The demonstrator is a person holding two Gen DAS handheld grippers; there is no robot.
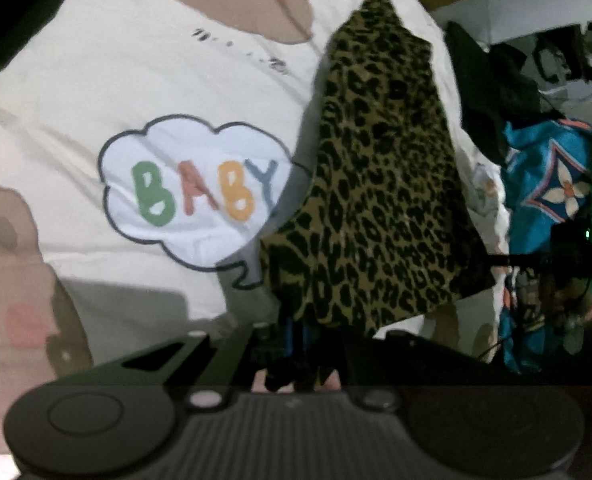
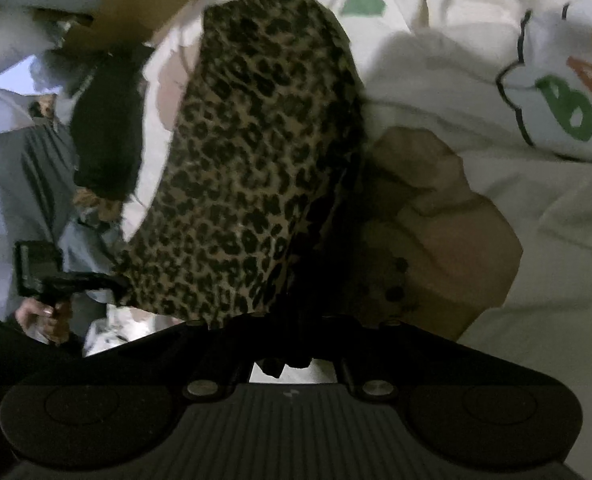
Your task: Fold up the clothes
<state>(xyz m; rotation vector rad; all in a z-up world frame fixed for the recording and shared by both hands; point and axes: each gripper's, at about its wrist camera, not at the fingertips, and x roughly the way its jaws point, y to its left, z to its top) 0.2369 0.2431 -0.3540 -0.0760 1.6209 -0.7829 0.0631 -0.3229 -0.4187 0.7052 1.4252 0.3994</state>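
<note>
A leopard-print garment (image 1: 376, 184) is pinched at one lower edge by the left claw (image 1: 296, 332) and at another by the right claw (image 2: 284, 320), each pressed together on the cloth. The garment is held up above a cream bedsheet (image 1: 116, 80) printed with bears and a "BABY" cloud (image 1: 200, 192). A pile of other clothes (image 1: 544, 184), blue-patterned and dark, is seen beside it at the bed's edge. In the right wrist view the left claw is seen at the garment's far corner
</note>
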